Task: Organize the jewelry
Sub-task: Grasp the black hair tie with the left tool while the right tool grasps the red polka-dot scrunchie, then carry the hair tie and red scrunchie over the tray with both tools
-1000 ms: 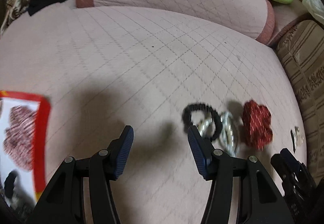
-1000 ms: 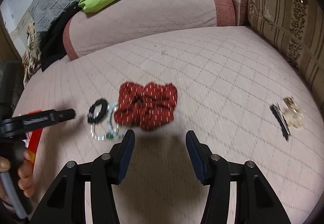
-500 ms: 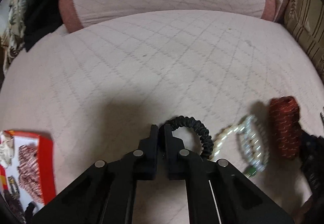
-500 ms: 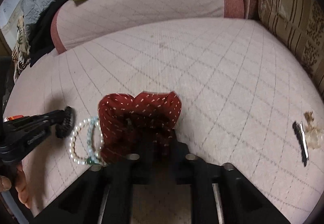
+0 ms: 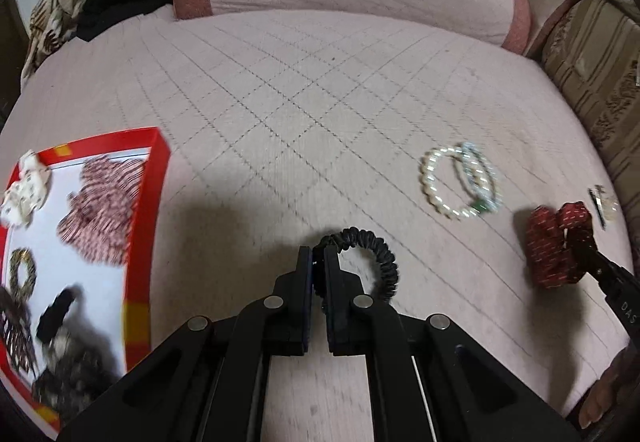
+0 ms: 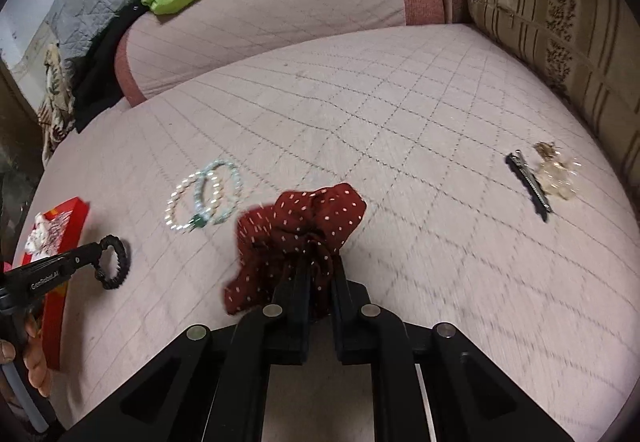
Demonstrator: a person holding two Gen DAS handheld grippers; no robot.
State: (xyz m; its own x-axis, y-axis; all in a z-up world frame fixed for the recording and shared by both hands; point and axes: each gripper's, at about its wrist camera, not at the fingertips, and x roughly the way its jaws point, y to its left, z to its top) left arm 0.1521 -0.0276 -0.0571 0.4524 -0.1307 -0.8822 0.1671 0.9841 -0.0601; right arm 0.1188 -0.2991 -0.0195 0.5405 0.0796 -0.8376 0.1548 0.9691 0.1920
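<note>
Left gripper (image 5: 318, 262) is pinched fully closed on the black coil hair tie (image 5: 370, 260), holding only one short arc of the loop. Right gripper (image 6: 320, 266) is likewise clamped tight on the red dotted scrunchie (image 6: 296, 218), fabric bunched between the fingers. Both items seem just off the pink quilted cushion (image 5: 304, 90).

Risks: the coil tie is springy and ribbed, held by a thin bite, so a quick swing could twist it out. The scrunchie is soft, floppy cloth; loose folds hang below and could drag on the cushion or snag the beads. Both grippers heading to the red-rimmed tray (image 5: 158, 170) at far left could collide.

The tray already holds a striped scrunchie (image 5: 102, 208) and other pieces, so new items may land on top and slide off. Pearl and pale-blue bead bracelets (image 5: 460, 182) lie overlapped mid-cushion, round, hard, glossy. A slim black hair clip (image 6: 528, 186) and a clear sparkly ornament (image 6: 558, 172) sit just beside each other at far right.
</note>
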